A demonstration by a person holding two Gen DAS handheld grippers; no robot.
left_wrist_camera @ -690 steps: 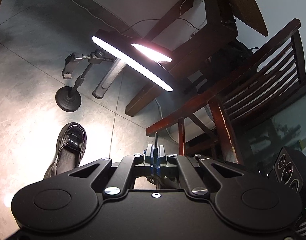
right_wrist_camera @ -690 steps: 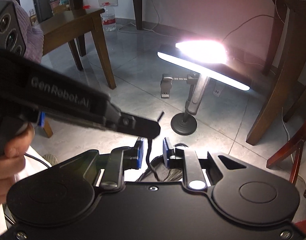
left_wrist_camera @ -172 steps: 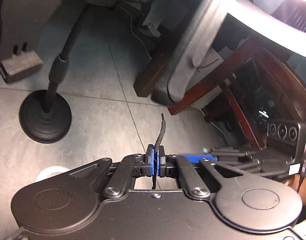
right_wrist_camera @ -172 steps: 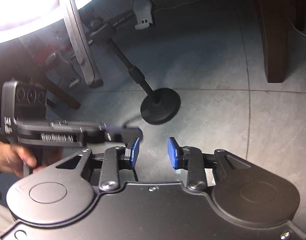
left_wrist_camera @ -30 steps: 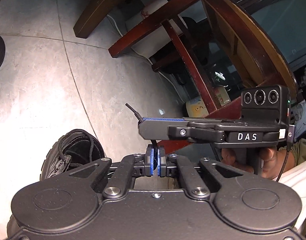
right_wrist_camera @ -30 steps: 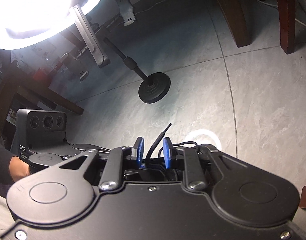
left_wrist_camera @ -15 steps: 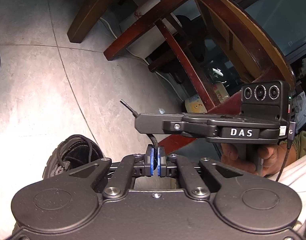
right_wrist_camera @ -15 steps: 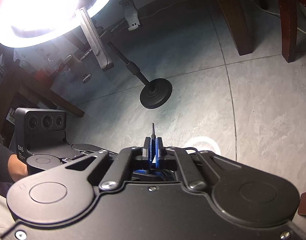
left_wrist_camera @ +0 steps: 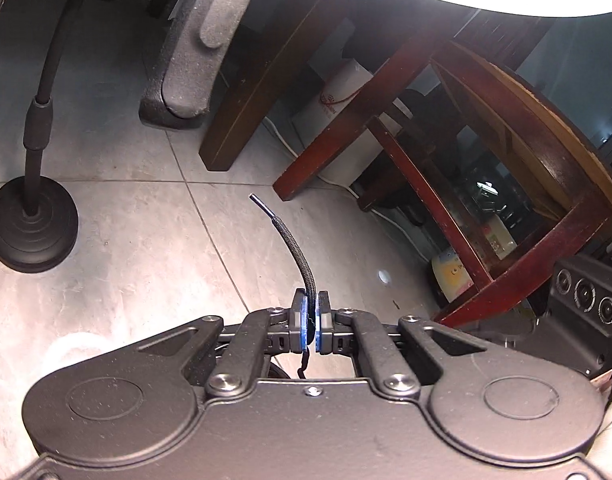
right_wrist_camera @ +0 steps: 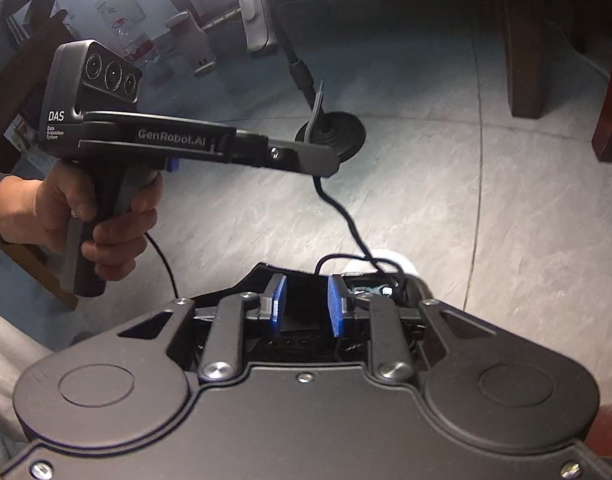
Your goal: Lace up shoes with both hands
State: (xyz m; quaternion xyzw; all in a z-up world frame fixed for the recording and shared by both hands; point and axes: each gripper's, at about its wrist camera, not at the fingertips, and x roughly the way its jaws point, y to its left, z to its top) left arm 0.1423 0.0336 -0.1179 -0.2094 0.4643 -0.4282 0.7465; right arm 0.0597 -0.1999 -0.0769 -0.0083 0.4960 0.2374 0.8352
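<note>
My left gripper is shut on the black shoelace, whose tipped end curves up and away from the pads. In the right wrist view a hand holds that left gripper at the left. From it the shoelace runs down to the eyelets of the black shoe. My right gripper hangs over the shoe's opening. Its jaws are opening and nothing is between the blue pads. Most of the shoe is hidden under the right gripper.
A lamp stand's round black base stands on the grey tiled floor, with the bright ring light overhead. Dark wooden chair legs and a table leg stand around. A person's trouser leg is at the lower left.
The right gripper closed on the lace end, then let it go, opened and drew back from the left gripper. The left gripper swung with the lace, and the shoe left its view.
</note>
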